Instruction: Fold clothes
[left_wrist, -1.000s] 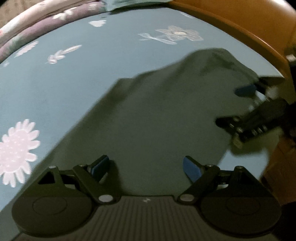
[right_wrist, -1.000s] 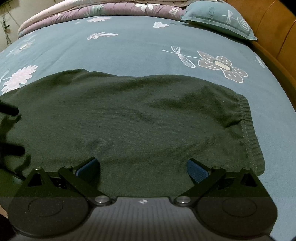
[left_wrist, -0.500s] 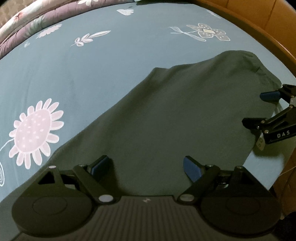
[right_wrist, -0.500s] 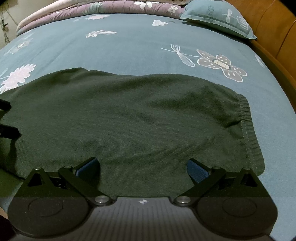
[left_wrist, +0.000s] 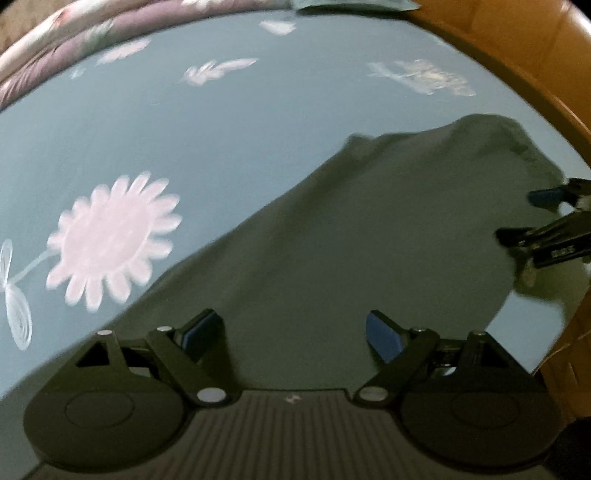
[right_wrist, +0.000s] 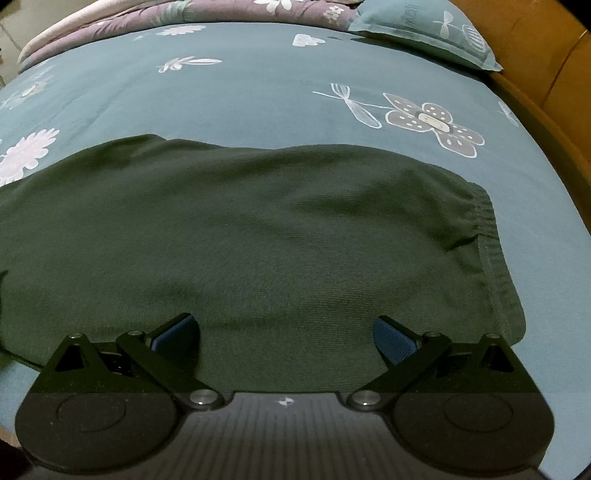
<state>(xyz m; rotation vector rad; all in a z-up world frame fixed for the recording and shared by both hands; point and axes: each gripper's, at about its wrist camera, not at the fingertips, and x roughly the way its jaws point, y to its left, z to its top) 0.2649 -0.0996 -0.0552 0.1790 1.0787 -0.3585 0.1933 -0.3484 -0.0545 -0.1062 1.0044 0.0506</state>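
A dark green garment (right_wrist: 258, 236) lies spread flat on the blue floral bedsheet (right_wrist: 258, 85), its elastic waistband (right_wrist: 495, 258) at the right. It also shows in the left wrist view (left_wrist: 369, 229). My right gripper (right_wrist: 284, 332) is open and empty, just above the garment's near edge. My left gripper (left_wrist: 291, 330) is open and empty, over the garment's near left part. The right gripper also shows at the right edge of the left wrist view (left_wrist: 532, 218), open, beside the garment's waistband end.
A blue pillow (right_wrist: 424, 33) and a purple floral quilt (right_wrist: 184, 11) lie at the far end of the bed. A brown wooden bed frame (right_wrist: 546, 81) runs along the right side; it also shows in the left wrist view (left_wrist: 517, 48).
The left gripper's view has swung and shifted left, bringing the pink flower print closer to centre. The right gripper has barely moved. The left gripper has left the right wrist view.
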